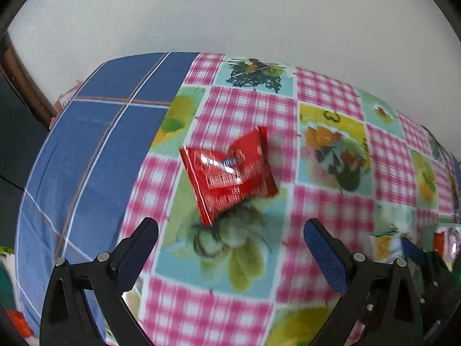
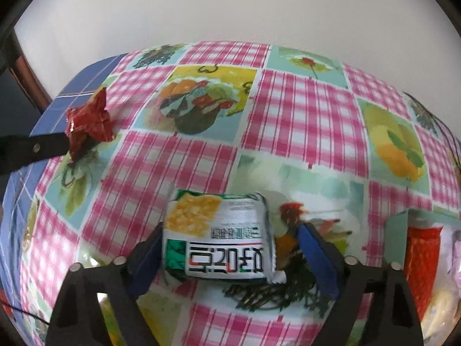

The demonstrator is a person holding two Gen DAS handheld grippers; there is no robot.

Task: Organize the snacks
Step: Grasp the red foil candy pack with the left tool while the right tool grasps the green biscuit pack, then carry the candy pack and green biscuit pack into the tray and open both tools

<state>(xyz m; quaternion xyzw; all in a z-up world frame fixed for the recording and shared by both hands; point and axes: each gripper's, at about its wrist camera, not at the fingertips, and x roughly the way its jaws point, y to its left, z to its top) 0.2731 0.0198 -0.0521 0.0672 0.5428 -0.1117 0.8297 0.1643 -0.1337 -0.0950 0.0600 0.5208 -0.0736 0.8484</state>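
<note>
The left tongs [image 1: 230,230] stood apart over the checked tabletop [image 1: 325,109], the red snack packet [image 1: 227,173] lying just beyond them. The right tongs [image 2: 227,250] straddled the white-and-green snack pack [image 2: 219,239], left pad touching, right pad clear.

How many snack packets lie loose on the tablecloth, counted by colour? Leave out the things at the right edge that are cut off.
Red packet: 1
White packet with green and yellow print: 1
Total: 2
</note>
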